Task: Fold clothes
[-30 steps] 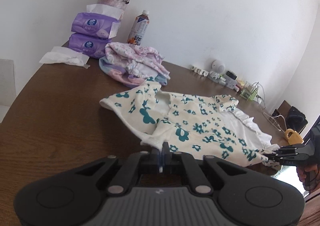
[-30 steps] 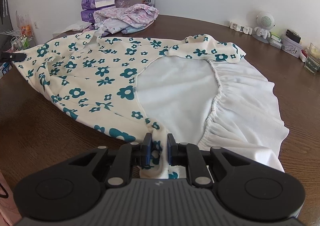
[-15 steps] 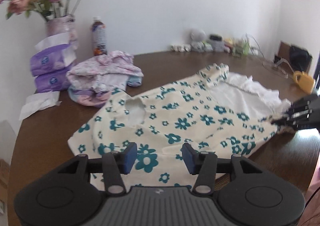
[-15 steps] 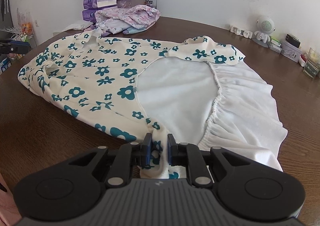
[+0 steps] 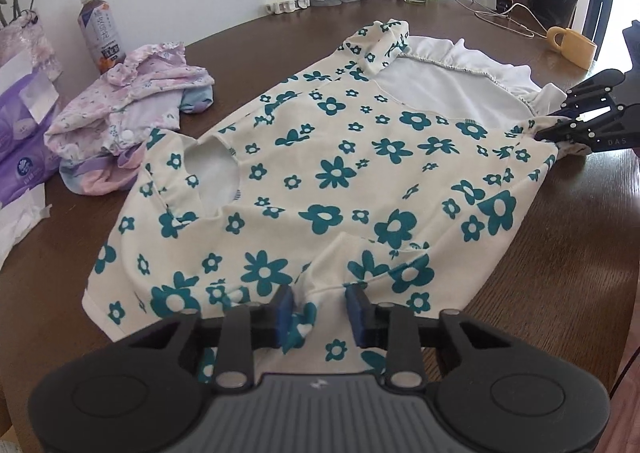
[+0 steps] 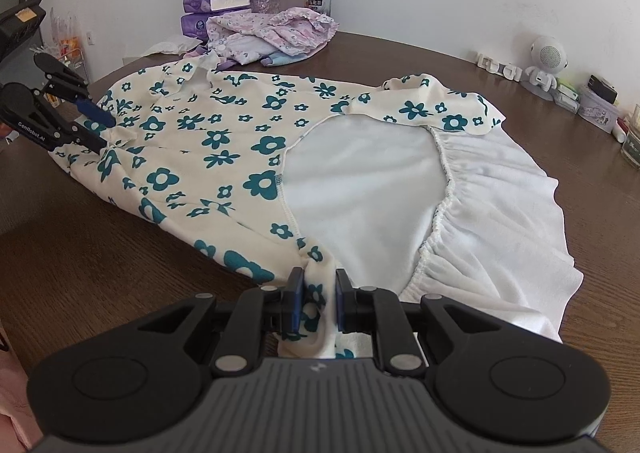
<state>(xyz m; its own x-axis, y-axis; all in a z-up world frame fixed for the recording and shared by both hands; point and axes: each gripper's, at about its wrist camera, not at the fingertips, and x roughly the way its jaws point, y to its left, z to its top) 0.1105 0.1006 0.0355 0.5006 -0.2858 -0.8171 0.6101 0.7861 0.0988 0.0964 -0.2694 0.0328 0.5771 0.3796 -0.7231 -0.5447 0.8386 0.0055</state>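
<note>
Cream cotton dress with teal flowers and a white ruffled skirt [image 5: 360,173] lies spread flat on my round dark wooden table [image 5: 560,273]. My left gripper [image 5: 319,311] has its blue-padded fingers apart, straddling a raised fold at the dress's shoulder end without pinching it. My right gripper [image 6: 316,303] has its fingers clamped on a bunched edge of the dress, where the flowered fabric meets the white skirt. Behind the dress I see a pile of pink and lilac clothes [image 5: 128,121], near a brown tea bottle [image 5: 102,33] and purple tissue packs [image 6: 208,7].
</note>
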